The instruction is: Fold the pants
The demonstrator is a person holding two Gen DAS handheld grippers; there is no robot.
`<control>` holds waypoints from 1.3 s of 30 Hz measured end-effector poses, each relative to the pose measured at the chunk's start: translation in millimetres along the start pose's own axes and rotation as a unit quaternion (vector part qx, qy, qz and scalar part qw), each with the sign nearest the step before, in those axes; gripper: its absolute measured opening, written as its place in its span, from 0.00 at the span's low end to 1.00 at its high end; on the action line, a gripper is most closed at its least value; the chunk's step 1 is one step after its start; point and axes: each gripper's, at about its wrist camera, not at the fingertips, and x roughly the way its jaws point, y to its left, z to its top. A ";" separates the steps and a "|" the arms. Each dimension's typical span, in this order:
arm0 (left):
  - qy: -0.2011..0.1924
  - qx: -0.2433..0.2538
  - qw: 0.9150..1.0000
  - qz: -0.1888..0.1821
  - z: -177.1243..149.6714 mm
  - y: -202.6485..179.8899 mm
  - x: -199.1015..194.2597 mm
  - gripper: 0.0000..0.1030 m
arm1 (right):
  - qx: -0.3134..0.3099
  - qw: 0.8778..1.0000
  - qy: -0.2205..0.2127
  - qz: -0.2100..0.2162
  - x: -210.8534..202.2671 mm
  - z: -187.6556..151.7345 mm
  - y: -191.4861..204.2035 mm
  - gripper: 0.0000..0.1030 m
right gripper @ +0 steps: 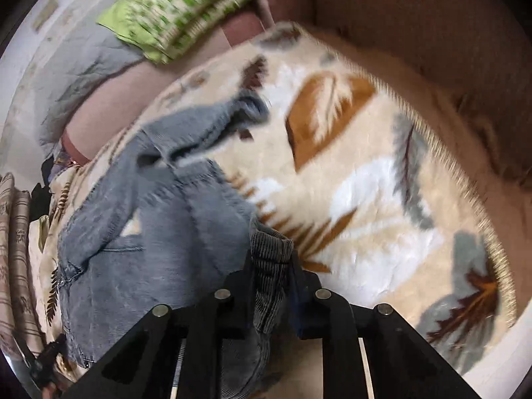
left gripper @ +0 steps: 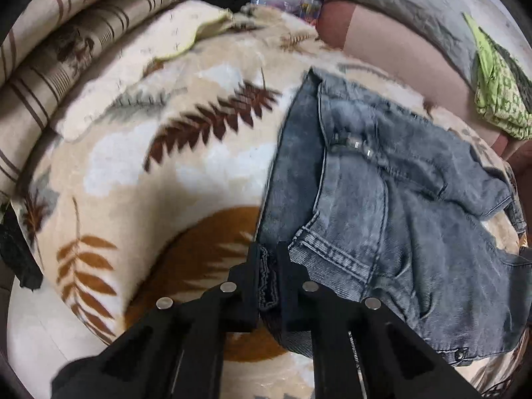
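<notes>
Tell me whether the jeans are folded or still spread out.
Partly folded, not neat. The jeans lie bunched in overlapping layers on the blanket, and both the left gripper and right gripper pinch denim edges.

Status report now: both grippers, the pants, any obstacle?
Left gripper shut on jeans edge. Right gripper shut on jeans too. Jeans bunched on leaf blanket, not folded flat. Green cloth apart, not in way.
</notes>
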 end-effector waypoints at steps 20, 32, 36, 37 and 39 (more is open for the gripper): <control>-0.082 0.024 0.996 -0.028 -6.5 19.6 -51.4 0.81 | 0.047 0.991 -0.120 -0.019 -94.1 -60.1 -75.7 0.73; 0.010 0.020 0.999 -0.036 -3.9 9.3 -6.5 0.13 | 0.026 0.999 -0.010 0.027 -19.8 -42.9 -33.2 0.92; -0.047 0.025 0.998 -0.020 27.2 -2.3 -21.0 0.95 | 0.051 0.997 -0.031 0.058 -23.8 -4.6 -30.9 0.92; -0.070 0.024 0.997 -0.028 36.2 -5.1 -22.8 0.95 | 0.070 0.994 -0.030 0.077 -15.6 11.5 -32.3 0.92; -0.076 0.026 0.996 -0.039 49.8 -13.5 -20.6 0.95 | 0.119 0.985 -0.025 0.120 2.1 39.2 -37.9 0.92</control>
